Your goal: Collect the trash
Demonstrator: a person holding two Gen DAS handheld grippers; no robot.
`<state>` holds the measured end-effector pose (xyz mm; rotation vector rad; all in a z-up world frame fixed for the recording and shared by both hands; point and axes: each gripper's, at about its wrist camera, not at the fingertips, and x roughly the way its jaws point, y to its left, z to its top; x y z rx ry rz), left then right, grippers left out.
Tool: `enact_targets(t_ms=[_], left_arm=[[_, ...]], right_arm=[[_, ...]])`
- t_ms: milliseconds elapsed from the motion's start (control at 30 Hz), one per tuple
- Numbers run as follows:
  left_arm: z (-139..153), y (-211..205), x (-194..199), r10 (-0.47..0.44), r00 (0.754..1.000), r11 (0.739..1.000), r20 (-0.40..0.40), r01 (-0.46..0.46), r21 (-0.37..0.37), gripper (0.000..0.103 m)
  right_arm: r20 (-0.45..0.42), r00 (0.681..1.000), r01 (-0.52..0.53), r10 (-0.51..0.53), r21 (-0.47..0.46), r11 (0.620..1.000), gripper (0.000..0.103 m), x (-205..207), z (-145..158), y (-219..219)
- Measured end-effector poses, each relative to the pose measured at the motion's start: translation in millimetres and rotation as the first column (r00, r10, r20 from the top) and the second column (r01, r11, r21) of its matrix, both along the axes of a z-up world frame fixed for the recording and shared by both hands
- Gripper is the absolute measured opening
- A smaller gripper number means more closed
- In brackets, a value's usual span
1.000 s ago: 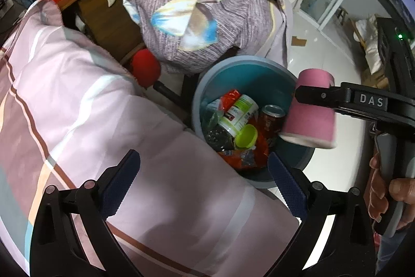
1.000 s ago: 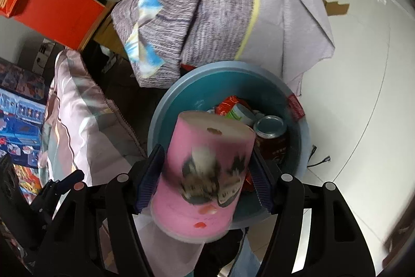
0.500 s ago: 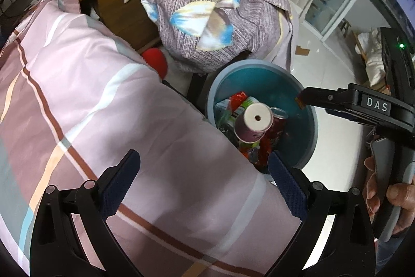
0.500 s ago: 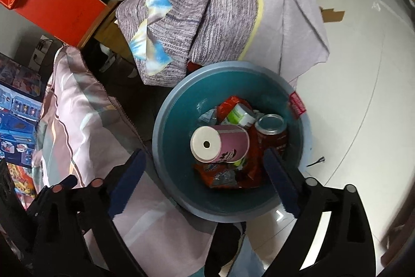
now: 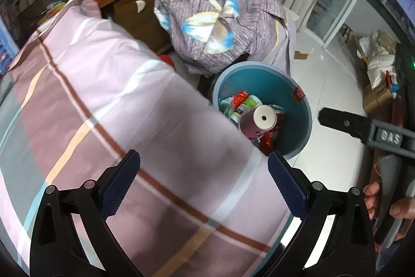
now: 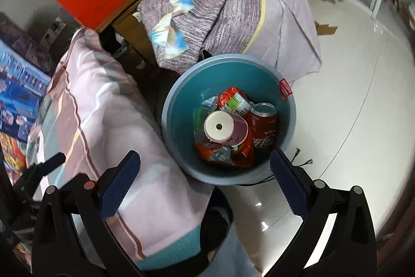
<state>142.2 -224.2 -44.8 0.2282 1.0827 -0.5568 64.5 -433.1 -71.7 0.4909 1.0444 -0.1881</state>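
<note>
Right gripper (image 6: 205,183) fingers opening with nothing between them, pink cup (image 6: 228,130) lying in the bin (image 6: 181,95) just ahead; left gripper (image 5: 203,184) fingers spread, empty.

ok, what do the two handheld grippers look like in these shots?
Both match: the left gripper and right gripper have black plastic linkage arms with silver pivot pins and dark blue textured pads. Seen from the side, the right one has a grey body embossed "DAS" and a grey handle. No cables or sleeves show.
</note>
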Motion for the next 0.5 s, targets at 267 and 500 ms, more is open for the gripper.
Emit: enact_targets(t_ms=[267,500], left_arm=[[5.0,26.2,-26.2,0.055,0.998,0.998,0.007,-0.055,-0.003,0.099],[8.7,42.9,-46.5,0.074,0.997,0.997,0.021,-0.075,0.004,0.099]], right_arm=[[0.027,0.999,-0.043,0.047,-0.114,0.993,0.096,-32.3,20.5,29.6],[0.039,0.997,-0.065,0.07,-0.119,0.991,0.096,-50.1,26.1,44.3]])
